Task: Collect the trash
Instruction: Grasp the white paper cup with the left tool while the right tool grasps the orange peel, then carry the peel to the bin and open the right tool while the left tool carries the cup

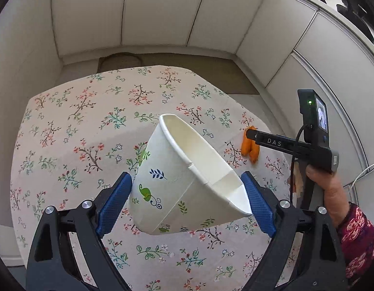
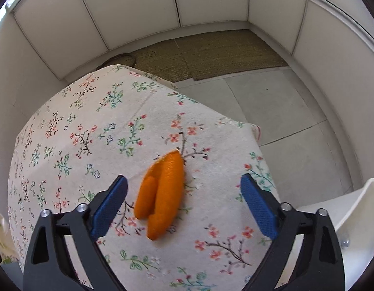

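Note:
My left gripper (image 1: 187,189) is shut on a white paper cup (image 1: 177,181) with leaf prints, squeezed between the blue pads and held tilted above the floral tablecloth (image 1: 78,133). An orange peel (image 2: 162,194) lies on the cloth near the table's right edge; it also shows in the left wrist view (image 1: 250,146). My right gripper (image 2: 184,194) is open, its jaws wide apart just above and on either side of the peel, not touching it. In the left wrist view the right gripper (image 1: 252,134) reaches over the peel from the right.
The table (image 2: 66,145) ends close to the right of the peel, with tiled floor (image 2: 284,111) and a woven mat (image 2: 211,53) beyond. A white chair (image 2: 356,218) stands at the right. White cabinets (image 1: 162,12) surround the far side.

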Demonstrator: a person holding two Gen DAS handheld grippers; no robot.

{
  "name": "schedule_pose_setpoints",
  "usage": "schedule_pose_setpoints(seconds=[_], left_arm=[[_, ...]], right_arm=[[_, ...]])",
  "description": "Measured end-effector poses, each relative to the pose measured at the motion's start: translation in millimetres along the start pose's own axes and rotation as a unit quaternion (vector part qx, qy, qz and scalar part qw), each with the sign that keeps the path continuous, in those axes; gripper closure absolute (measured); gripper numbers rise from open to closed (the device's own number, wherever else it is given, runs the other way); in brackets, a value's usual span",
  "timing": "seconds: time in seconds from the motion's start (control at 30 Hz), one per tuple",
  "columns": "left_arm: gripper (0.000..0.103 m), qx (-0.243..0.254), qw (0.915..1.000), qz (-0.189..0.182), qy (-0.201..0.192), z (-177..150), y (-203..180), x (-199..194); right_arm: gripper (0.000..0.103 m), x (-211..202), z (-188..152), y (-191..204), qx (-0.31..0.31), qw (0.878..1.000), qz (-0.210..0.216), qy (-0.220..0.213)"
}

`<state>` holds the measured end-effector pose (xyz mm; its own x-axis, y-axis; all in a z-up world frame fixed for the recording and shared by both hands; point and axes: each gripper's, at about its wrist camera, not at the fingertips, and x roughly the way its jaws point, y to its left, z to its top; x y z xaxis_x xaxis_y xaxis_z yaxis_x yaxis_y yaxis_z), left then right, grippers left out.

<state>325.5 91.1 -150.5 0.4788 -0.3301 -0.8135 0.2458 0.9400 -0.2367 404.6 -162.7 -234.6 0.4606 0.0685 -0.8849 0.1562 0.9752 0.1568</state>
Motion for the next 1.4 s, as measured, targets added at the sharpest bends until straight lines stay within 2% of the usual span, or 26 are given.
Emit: schedule_pose_setpoints(seconds=[0.03, 0.07, 0.1, 0.13, 0.17, 0.23, 0.4, 0.63, 0.87, 1.17, 1.4], left_arm=[[0.016, -0.005, 1.0, 0.001, -0.001, 0, 1, 1], [0.016, -0.011, 0.9999, 0.001, -0.003, -1, 2, 1], [0.016, -0.014, 0.9999, 0.004, -0.002, -2, 2, 0], [0.016, -0.015, 0.9999, 0.009, -0.002, -6, 1, -7], [0.016, -0.015, 0.9998, 0.015, -0.002, -7, 1, -8], [0.016, -0.021, 0.9995, 0.02, -0.007, -5, 3, -8], [0.017, -0.061, 0.9972, 0.028, -0.035, -1, 13, -21], [0.017, -0.113, 0.989, 0.036, -0.089, -1, 19, -61], [0.016, -0.138, 0.9808, 0.021, -0.136, -6, -3, -98], [0.016, -0.167, 0.9683, -0.026, -0.184, -21, -36, -132], [0.016, -0.156, 0.9662, -0.058, -0.197, -29, -68, -132]], right_arm=[[0.029, 3, 1, 3, -0.005, 1.0, 0.004, 0.004], [0.035, 7, 0, 7, -0.01, 1.0, 0.007, 0.011], [0.047, 9, -1, 9, -0.014, 1.0, 0.007, 0.017], [0.053, 11, -3, 10, -0.016, 1.0, 0.005, 0.023], [0.054, 11, -5, 11, -0.016, 1.0, 0.002, 0.02], [0.071, 10, -6, 14, -0.02, 1.0, 0.004, 0.021], [0.084, -6, -8, 11, -0.018, 1.0, 0.018, 0.01], [0.084, -69, -3, 7, -0.024, 0.998, 0.034, -0.056], [0.084, -149, -9, -13, -0.015, 0.99, 0.046, -0.131], [0.084, -233, -31, -48, -0.006, 0.978, 0.037, -0.204], [0.084, -282, -56, -84, -0.001, 0.967, 0.007, -0.254]])
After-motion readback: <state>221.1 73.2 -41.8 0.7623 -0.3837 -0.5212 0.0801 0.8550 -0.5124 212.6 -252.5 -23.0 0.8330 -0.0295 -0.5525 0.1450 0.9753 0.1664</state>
